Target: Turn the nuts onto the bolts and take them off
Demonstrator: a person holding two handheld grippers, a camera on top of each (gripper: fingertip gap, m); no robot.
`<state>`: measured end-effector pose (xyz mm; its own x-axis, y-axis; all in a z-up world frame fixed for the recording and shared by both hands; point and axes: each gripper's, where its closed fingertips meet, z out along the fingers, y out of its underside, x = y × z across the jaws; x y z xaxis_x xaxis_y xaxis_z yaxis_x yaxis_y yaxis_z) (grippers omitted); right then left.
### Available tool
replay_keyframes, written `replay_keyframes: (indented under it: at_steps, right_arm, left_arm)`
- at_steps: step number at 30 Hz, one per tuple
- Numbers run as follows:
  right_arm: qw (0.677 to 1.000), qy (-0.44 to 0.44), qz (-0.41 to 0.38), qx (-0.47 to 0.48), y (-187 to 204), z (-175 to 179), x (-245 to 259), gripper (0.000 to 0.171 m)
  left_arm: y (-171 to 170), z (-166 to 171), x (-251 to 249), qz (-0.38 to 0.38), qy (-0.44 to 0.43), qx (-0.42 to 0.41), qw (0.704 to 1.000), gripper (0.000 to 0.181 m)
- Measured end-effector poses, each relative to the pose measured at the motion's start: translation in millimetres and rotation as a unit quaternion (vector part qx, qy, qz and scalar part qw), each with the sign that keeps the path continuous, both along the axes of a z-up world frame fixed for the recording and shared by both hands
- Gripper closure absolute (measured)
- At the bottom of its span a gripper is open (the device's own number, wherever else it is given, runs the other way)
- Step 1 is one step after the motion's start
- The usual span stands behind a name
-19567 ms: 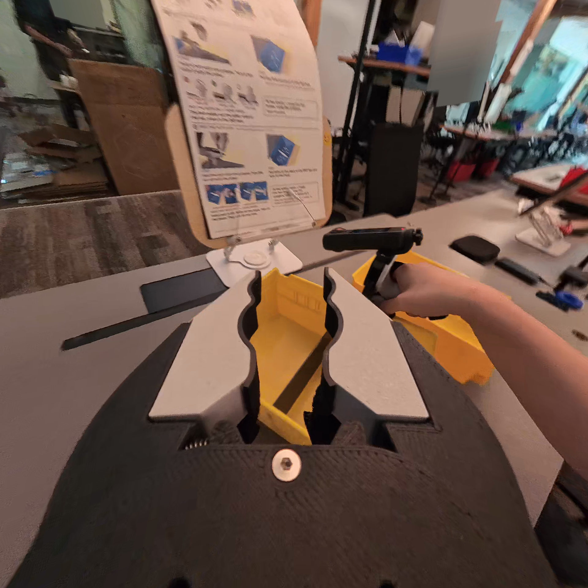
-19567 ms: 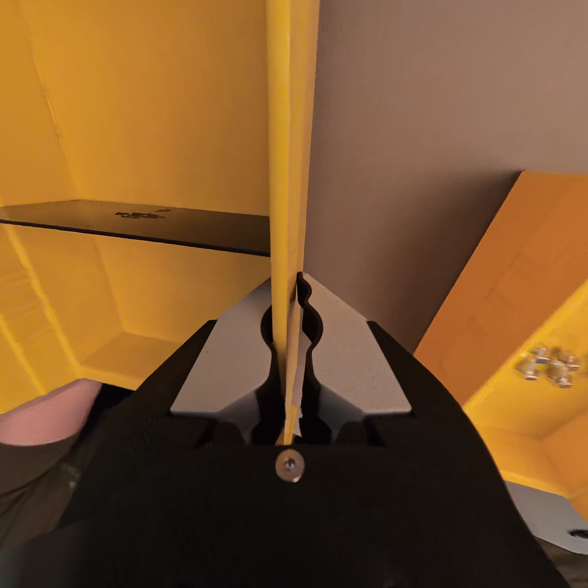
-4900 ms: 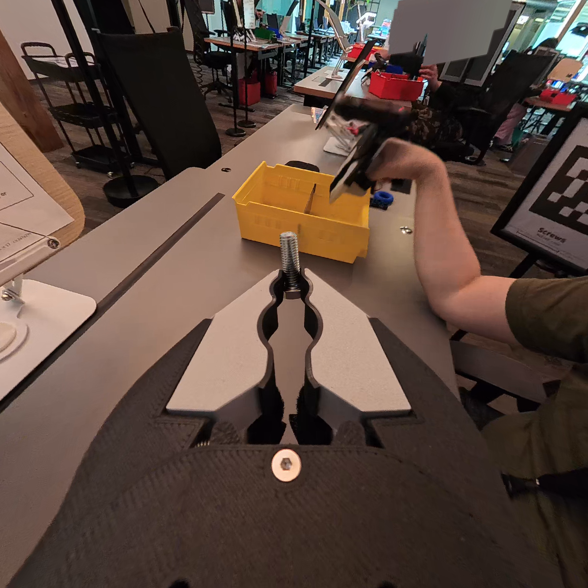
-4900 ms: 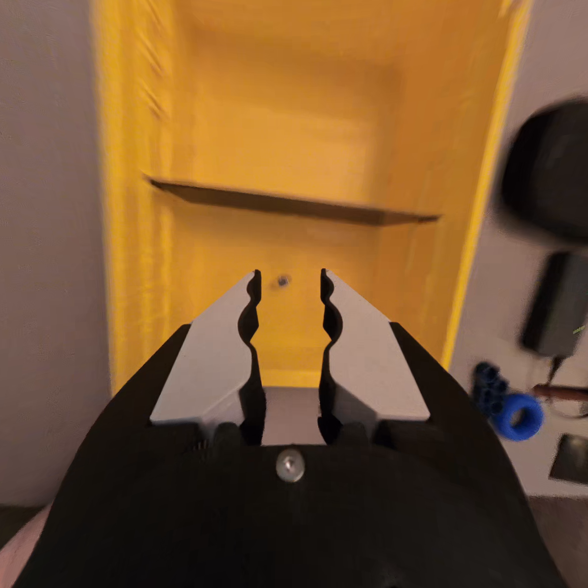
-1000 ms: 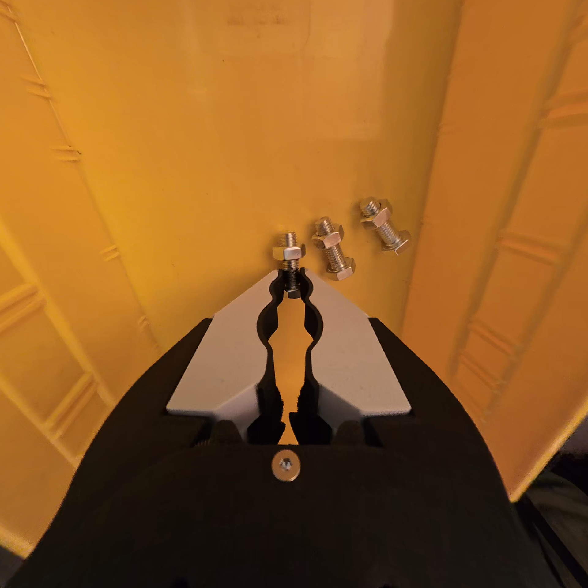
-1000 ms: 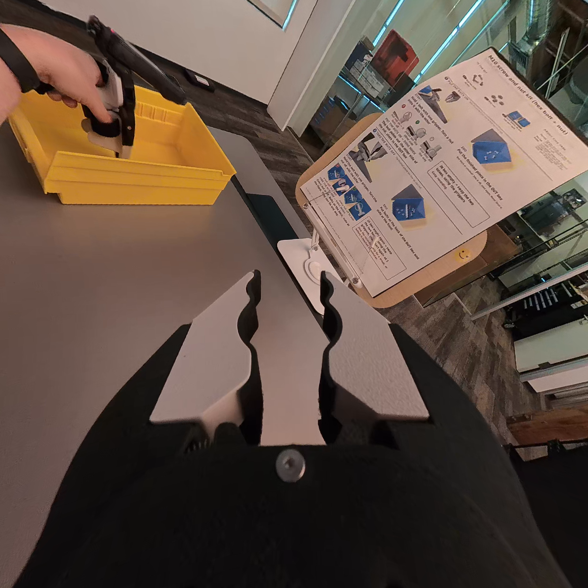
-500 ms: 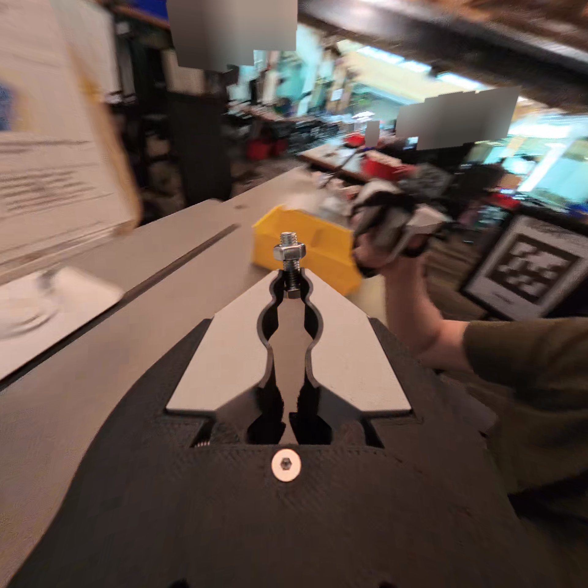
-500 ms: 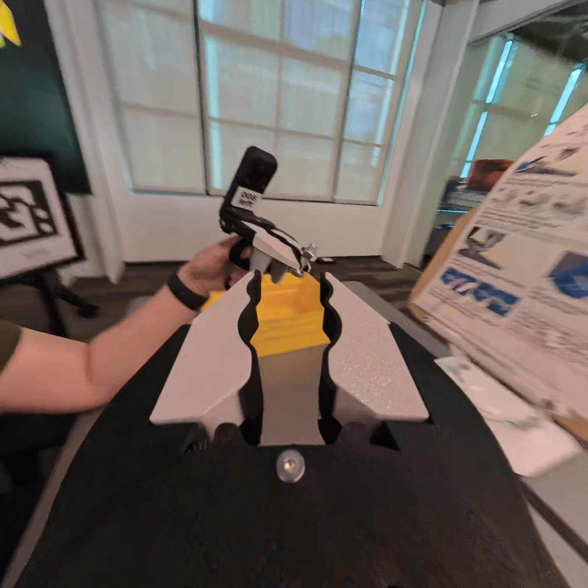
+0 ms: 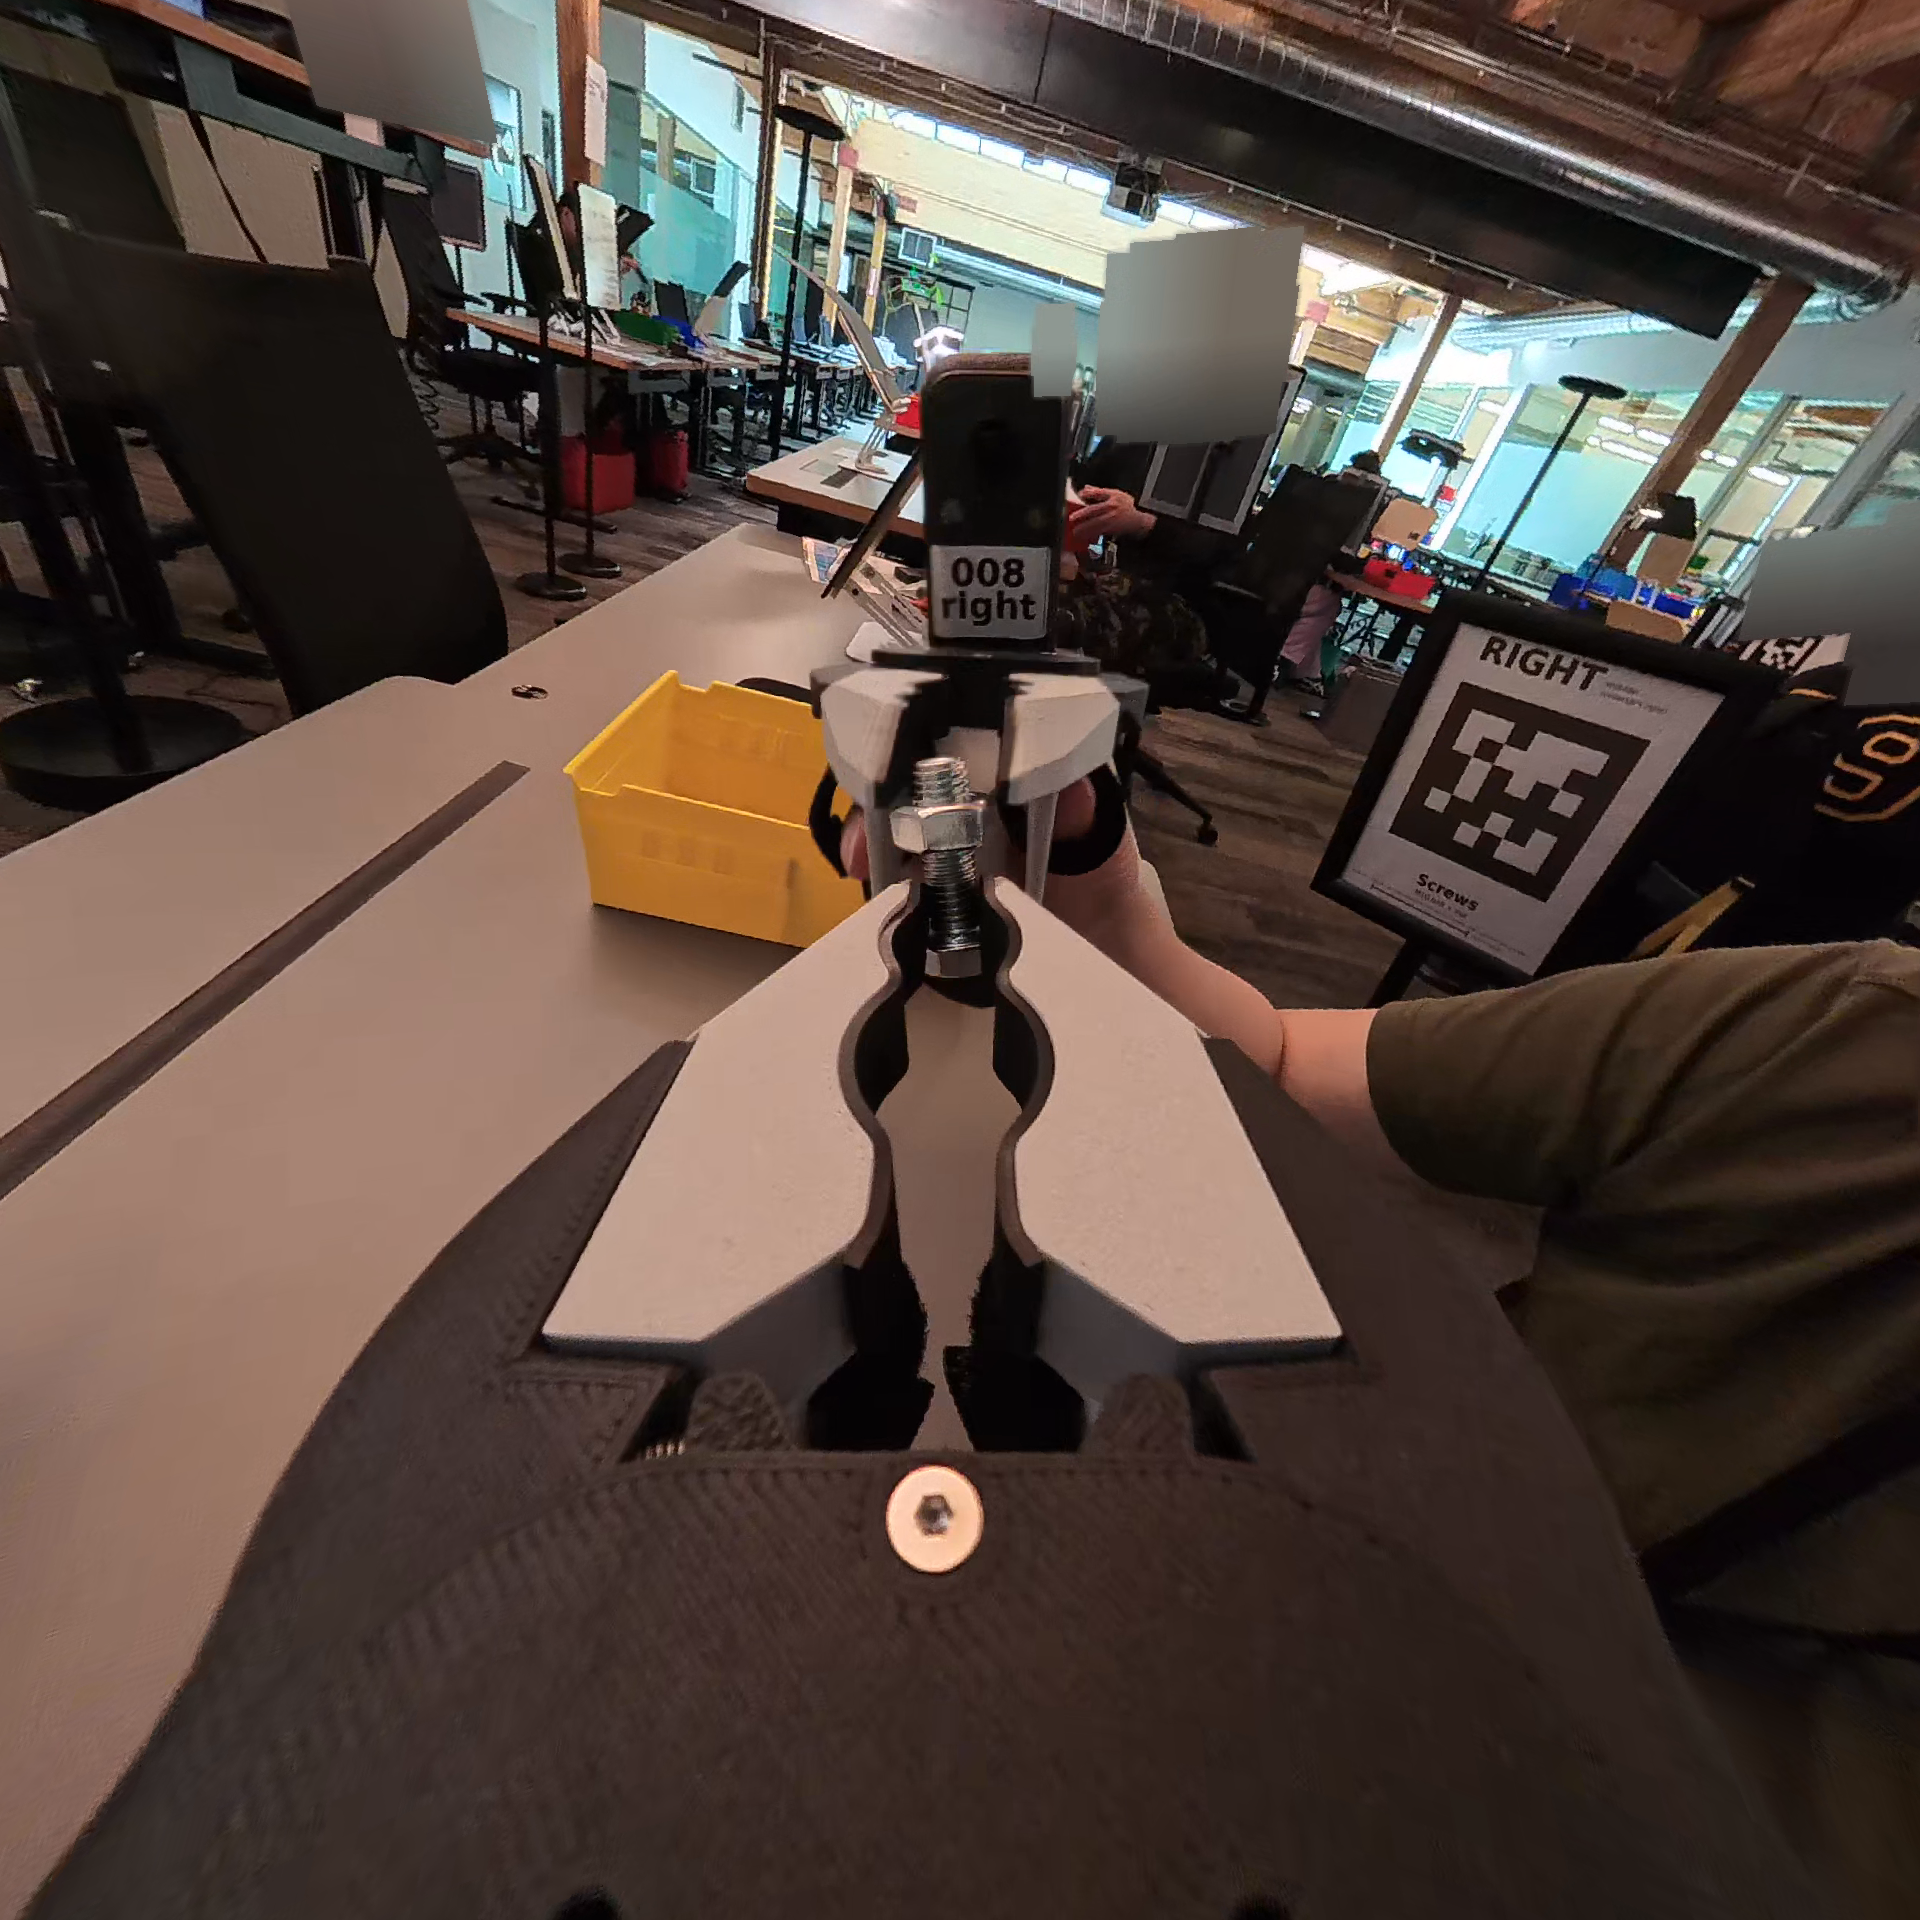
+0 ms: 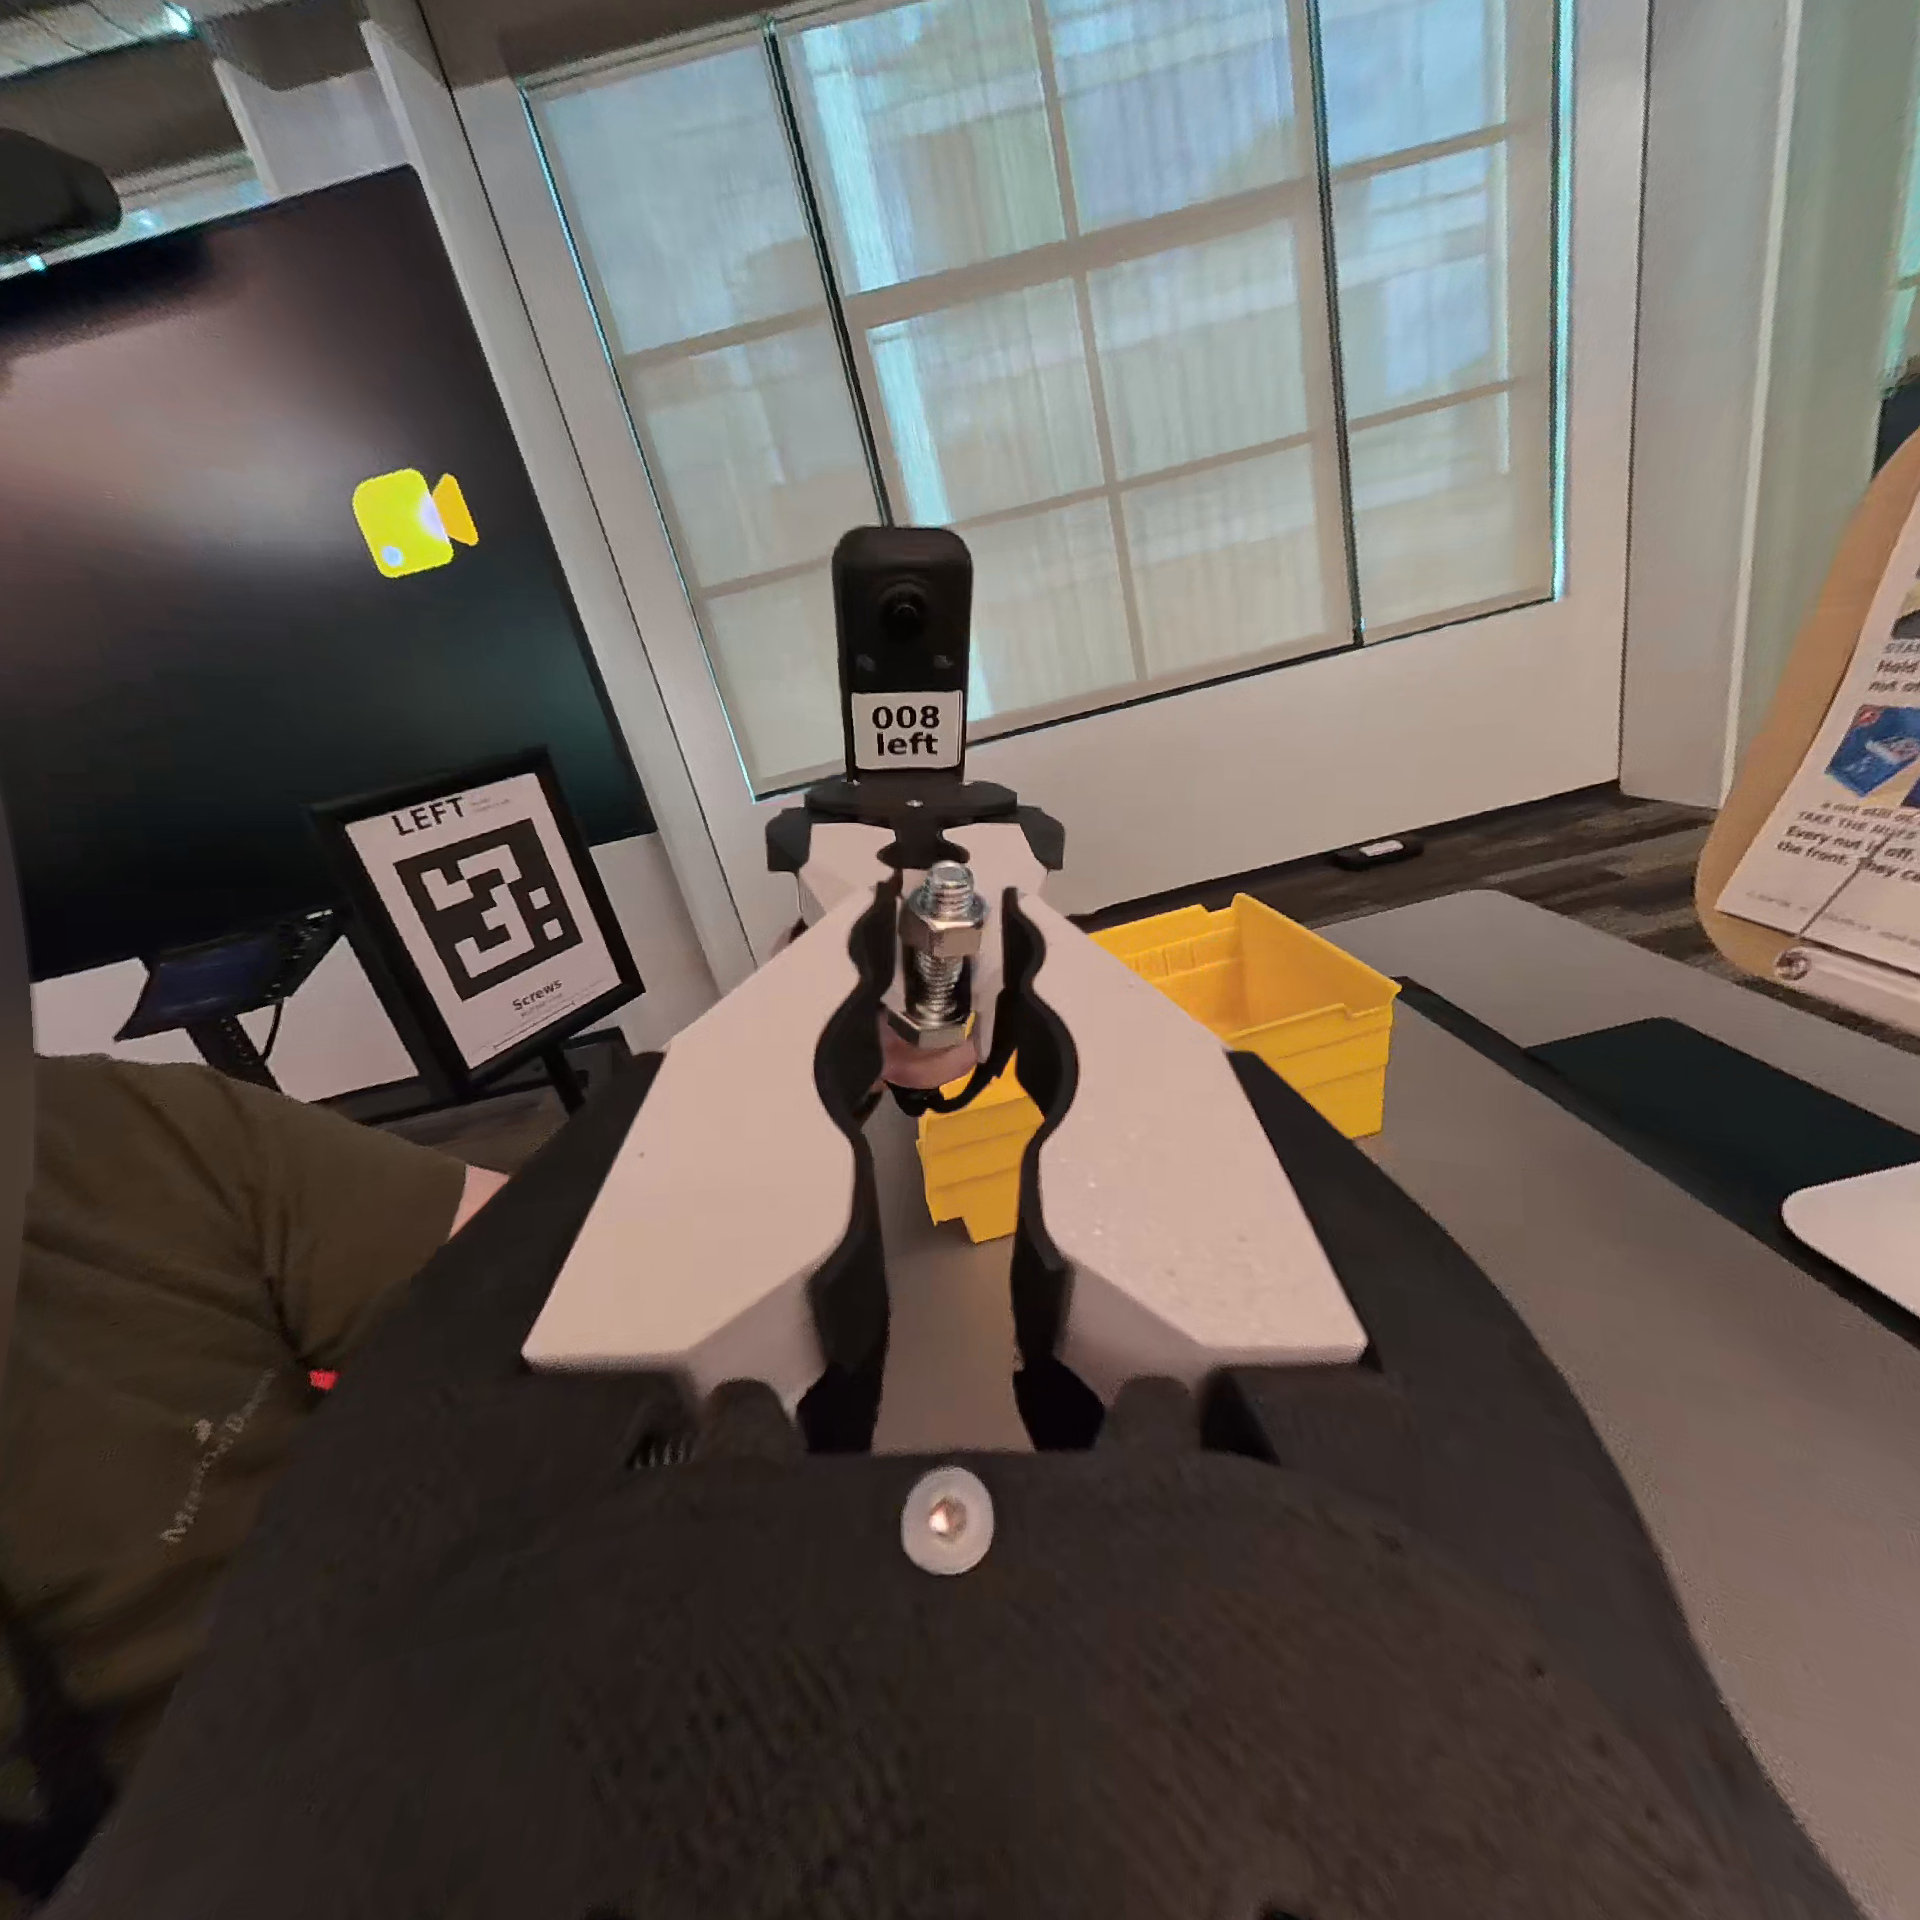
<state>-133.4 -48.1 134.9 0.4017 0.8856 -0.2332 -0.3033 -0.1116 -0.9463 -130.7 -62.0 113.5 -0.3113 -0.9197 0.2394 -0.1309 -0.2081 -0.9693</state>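
Two grippers face each other above my grey surface (image 9: 312, 1039): my left gripper (image 9: 948, 914) clamps the bolt (image 9: 945, 883) by its head, nut (image 9: 938, 828) threaded near the tip, while my right gripper (image 10: 943, 914) stands open around that nut, yellow bin (image 9: 707, 821) behind.

My left gripper (image 9: 951, 925) is out of the yellow bin (image 9: 707, 821) now, carrying the bolt (image 9: 948, 883) above the table in front of it. My right gripper (image 10: 940, 914) swings round to face it, its parted fingers flanking the nut (image 10: 943, 923), seemingly not yet gripping.
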Motion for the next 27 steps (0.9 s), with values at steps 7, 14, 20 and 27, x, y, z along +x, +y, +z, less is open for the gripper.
replay_keyframes:
  at_steps: [7,14,20,27]
  right_arm:
    - [0.998,-0.006,0.054,-0.030,-6,-8,-11,0.153]
    - [0.996,0.010,0.079,-0.046,-8,-8,-12,0.153]
    - [0.996,-0.007,0.074,-0.045,-8,-11,-13,0.153]
    - [0.996,0.012,0.079,-0.047,-6,-9,-12,0.154]
  left_arm:
    - [-8,-4,0,-0.012,0.014,0.018,1.000,0.174]
    - [-11,-5,-1,-0.016,0.022,0.021,0.999,0.174]
    - [-11,-8,-1,-0.022,0.036,-0.001,0.999,0.173]
    - [-9,-7,-1,-0.018,0.017,-0.018,1.000,0.173]
